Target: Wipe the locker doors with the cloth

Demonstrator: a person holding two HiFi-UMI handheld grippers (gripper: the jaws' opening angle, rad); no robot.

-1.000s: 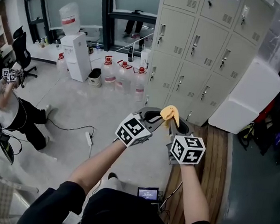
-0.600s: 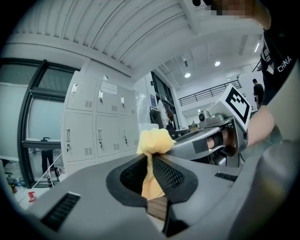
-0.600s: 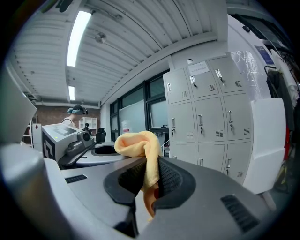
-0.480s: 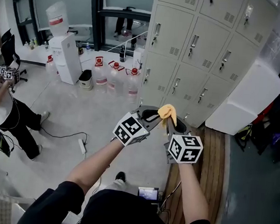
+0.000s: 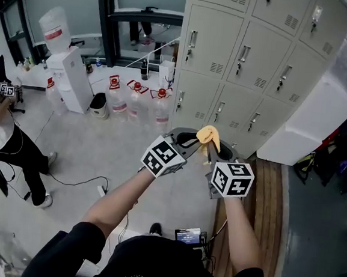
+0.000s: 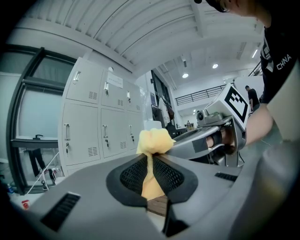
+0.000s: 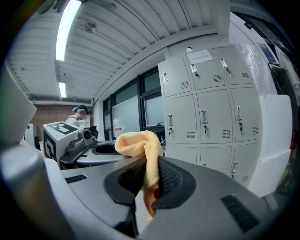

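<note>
Your left tongs: clamped on the yellow cloth. Your right tongs: clamped on the same cloth, close beside the left. Locker doors: ahead, shut

One crumpled yellow cloth, two grey grippers (left gripper, right gripper), four clear red-capped water jugs far left, one white water dispenser.

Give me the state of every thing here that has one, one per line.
left gripper, shut on the cloth
right gripper, shut on the cloth
cloth, bunched, pinched by both grippers, clear of the lockers
locker doors, closed
water jugs, upright, capped
</note>
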